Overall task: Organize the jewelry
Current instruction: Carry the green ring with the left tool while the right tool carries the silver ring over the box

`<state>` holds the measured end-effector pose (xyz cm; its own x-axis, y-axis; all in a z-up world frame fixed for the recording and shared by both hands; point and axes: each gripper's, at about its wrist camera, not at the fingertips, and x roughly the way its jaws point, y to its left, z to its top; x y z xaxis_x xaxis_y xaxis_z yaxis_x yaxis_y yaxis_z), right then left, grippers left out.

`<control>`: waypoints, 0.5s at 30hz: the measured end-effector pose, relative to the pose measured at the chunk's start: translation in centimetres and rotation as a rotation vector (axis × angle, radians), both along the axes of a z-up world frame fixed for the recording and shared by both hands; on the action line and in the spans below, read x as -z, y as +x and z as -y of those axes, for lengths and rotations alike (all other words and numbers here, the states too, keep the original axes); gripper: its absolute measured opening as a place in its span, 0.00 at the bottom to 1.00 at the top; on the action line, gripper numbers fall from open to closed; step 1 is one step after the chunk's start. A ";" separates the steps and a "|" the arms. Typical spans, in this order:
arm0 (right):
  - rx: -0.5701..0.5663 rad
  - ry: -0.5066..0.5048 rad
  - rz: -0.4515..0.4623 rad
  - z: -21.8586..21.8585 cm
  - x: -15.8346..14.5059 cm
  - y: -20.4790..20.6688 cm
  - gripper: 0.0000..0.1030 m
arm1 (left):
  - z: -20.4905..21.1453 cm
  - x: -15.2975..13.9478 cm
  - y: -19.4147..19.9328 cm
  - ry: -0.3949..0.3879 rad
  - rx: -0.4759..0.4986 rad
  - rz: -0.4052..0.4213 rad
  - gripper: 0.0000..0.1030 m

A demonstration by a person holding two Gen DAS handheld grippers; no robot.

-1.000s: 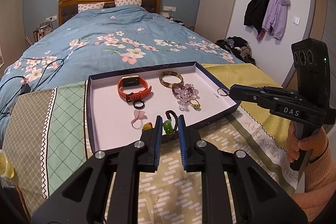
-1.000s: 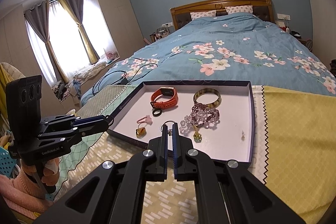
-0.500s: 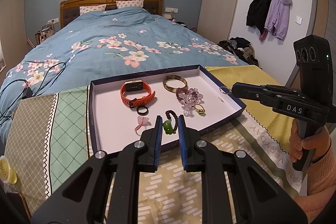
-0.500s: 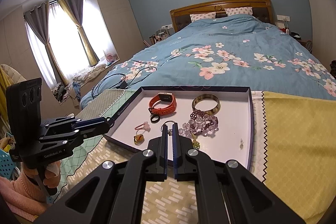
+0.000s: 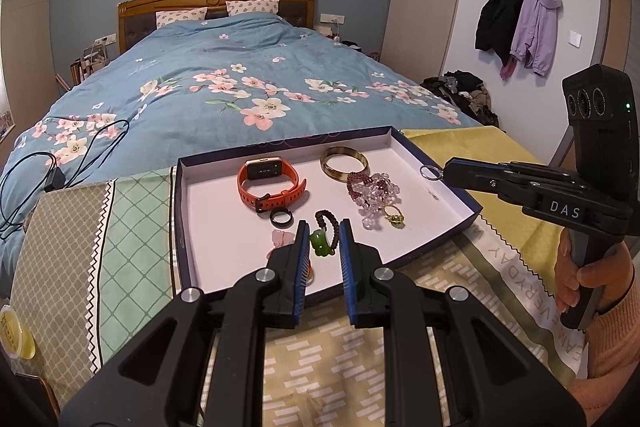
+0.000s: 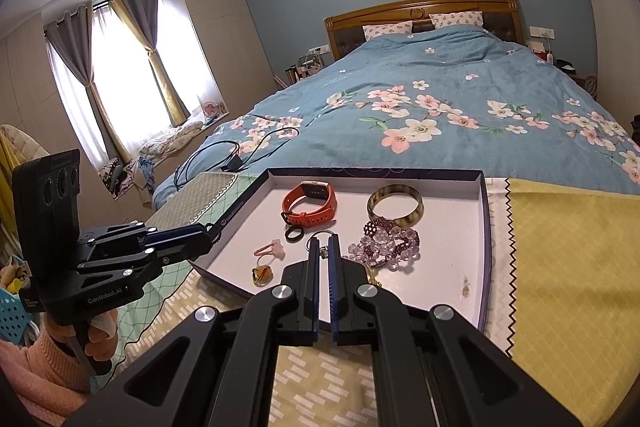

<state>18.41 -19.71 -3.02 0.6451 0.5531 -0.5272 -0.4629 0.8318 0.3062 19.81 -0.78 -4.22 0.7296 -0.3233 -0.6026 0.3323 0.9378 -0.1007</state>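
A dark blue tray point(image 5: 179, 219) with a white floor lies on a patterned cloth. In it are an orange watch point(image 5: 269, 183), an amber bangle point(image 5: 344, 163), a black ring point(image 5: 281, 217), a pink butterfly piece point(image 5: 282, 239), purple crystal beads point(image 5: 374, 193) and a gold ring point(image 5: 394, 219). My left gripper point(image 5: 324, 227) is shut on a dark beaded bracelet with a green charm point(image 5: 320, 241), held above the tray's near edge. My right gripper point(image 6: 324, 241) is shut on a thin silver ring point(image 6: 317, 238) and hovers over the tray's right rim.
Beyond the tray stretches a bed with a blue floral quilt point(image 5: 240, 87). A black cable and charger point(image 5: 54, 179) lie on its left side. A yellow round lid point(image 5: 16, 331) sits at the cloth's near left corner. Coats point(image 5: 520, 19) hang on the right wall.
The tray sits slightly lower in both views than a second ago. Both grips are unchanged, and nothing in the tray has moved.
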 end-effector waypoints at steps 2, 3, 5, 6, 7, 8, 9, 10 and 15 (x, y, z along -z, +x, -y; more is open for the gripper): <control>0.001 0.002 0.000 -0.1 0.0 0.2 0.02 | 0.0 0.0 0.0 0.003 0.000 0.002 0.15; 0.001 0.002 0.000 -0.1 0.0 0.2 0.02 | 0.0 0.0 0.1 0.001 0.000 0.000 0.15; 0.002 0.003 -0.001 -0.2 0.0 0.5 0.02 | 0.0 0.0 0.3 0.001 -0.001 0.001 0.15; 0.002 0.003 -0.001 -0.3 0.0 0.5 0.02 | 0.0 0.0 0.4 0.000 0.000 0.002 0.15; 0.003 0.002 -0.001 -0.3 -0.1 0.6 0.02 | 0.0 0.0 0.5 0.000 0.000 0.002 0.15; 0.003 0.002 -0.001 -0.3 -0.1 0.6 0.02 | 0.0 0.0 0.7 0.002 0.000 0.003 0.15; 0.003 0.003 -0.001 -0.3 -0.1 0.5 0.02 | 0.0 0.0 0.8 0.003 0.000 0.004 0.15; 0.003 0.004 -0.001 -0.3 -0.1 0.6 0.02 | 0.0 0.0 0.8 0.003 -0.001 0.003 0.15; 0.005 0.006 -0.004 -0.2 0.0 1.0 0.02 | 0.0 0.1 1.1 0.008 -0.006 0.003 0.15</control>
<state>19.43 -19.47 -3.00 0.6458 0.5531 -0.5264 -0.4575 0.8322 0.3131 20.94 -0.76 -4.29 0.7334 -0.3146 -0.6027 0.3275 0.9403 -0.0924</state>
